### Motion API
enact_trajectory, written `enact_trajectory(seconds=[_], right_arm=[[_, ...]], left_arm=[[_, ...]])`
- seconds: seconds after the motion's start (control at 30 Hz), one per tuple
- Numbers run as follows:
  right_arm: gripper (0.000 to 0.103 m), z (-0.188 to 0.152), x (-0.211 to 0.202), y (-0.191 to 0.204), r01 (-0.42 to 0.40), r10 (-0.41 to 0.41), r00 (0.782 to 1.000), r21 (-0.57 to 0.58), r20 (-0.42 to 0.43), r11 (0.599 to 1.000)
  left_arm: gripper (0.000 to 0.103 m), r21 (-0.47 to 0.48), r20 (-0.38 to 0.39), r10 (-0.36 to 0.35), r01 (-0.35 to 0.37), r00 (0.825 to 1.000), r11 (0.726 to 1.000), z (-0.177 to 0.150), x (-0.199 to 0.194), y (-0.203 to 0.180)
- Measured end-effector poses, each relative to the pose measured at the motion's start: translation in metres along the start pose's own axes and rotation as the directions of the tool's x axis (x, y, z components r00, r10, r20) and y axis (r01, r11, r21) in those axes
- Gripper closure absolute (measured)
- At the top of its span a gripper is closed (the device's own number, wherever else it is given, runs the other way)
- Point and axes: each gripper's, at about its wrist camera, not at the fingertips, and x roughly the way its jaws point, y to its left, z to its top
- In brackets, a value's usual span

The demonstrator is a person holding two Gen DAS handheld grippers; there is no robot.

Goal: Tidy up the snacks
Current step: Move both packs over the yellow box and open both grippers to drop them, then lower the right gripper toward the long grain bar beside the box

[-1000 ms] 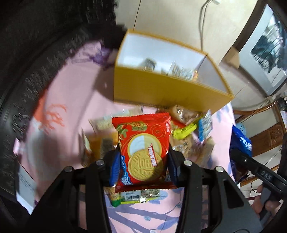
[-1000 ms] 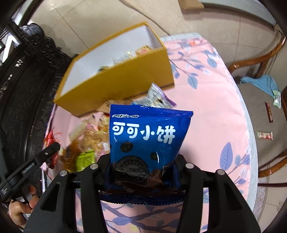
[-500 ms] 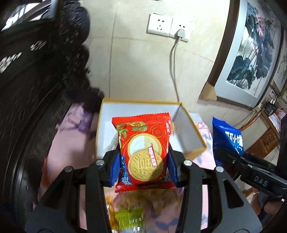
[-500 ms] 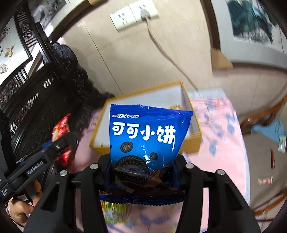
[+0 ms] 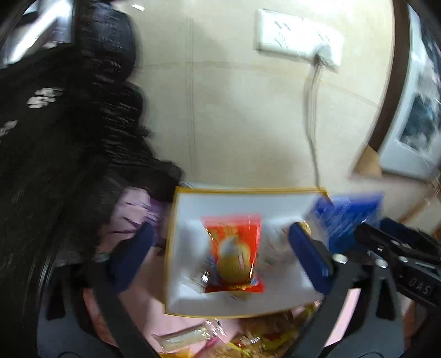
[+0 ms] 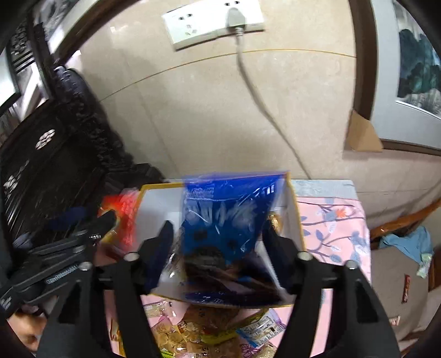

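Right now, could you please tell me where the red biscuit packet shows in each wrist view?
Left wrist view: the red biscuit packet is centre frame, blurred, over the yellow-rimmed box, between the opening pads and clear of both.
Right wrist view: a red blur at left, by the box's left edge.
Shared landmark: the white wall socket.

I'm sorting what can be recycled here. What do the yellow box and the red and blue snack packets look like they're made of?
The yellow box looks like cardboard: stiff, thin straight walls, matte white inside. The red packet and the blue packet look like glossy plastic film: both show bright glare and creases, and the red one has crimped ends. A foil lining can't be told from here.
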Motion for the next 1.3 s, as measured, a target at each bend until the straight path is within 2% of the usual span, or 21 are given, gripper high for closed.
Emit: enact_trajectory(seconds=[0.07,0.27,0.43,0.6,0.77,0.97,1.1,1.3], right_arm=[[0.032,-0.006,-0.013,-0.002,-0.006,0.006,0.999,-0.003,0.039,1.0],[0.032,-0.036,-0.033,-0.014,-0.007,0.007,1.0,0.02,0.005,1.0],[0.032,-0.074,-0.043,-0.028,0.031,-0.029,0.999,0.05,-0.042,0.998],[0.032,-0.128,-0.045,-0.051,0.08,-0.062,0.989,0.129,-0.136,0.988],[0.032,-0.186,-0.043,-0.071,0.124,-0.063,0.967,0.242,-0.248,0.962],[0.032,-0.24,-0.031,-0.073,0.16,-0.037,0.921,0.291,-0.388,0.943],[0.032,-0.25,-0.019,-0.068,0.171,-0.026,0.901,0.298,-0.434,0.939],[0.032,-0.248,-0.005,-0.066,0.184,-0.043,0.906,0.301,-0.421,0.936]], left_arm=[[0.002,-0.033,0.033,-0.022,0.024,0.999,0.999,-0.004,-0.014,0.009],[0.002,-0.119,-0.027,-0.056,0.052,0.998,0.992,-0.026,-0.03,0.034],[0.002,-0.145,-0.058,-0.023,0.015,0.998,0.989,-0.06,-0.046,0.052],[0.002,-0.181,-0.11,-0.002,-0.018,0.994,0.983,-0.099,-0.061,0.071],[0.002,-0.209,-0.151,0.011,-0.042,0.989,0.977,-0.152,-0.079,0.082],[0.002,-0.227,-0.266,-0.013,-0.05,0.964,0.973,-0.203,-0.088,0.079],[0.002,-0.208,-0.304,-0.03,-0.035,0.952,0.978,-0.213,-0.088,0.072],[0.002,-0.198,-0.275,-0.037,-0.019,0.961,0.98,-0.21,-0.095,0.071]])
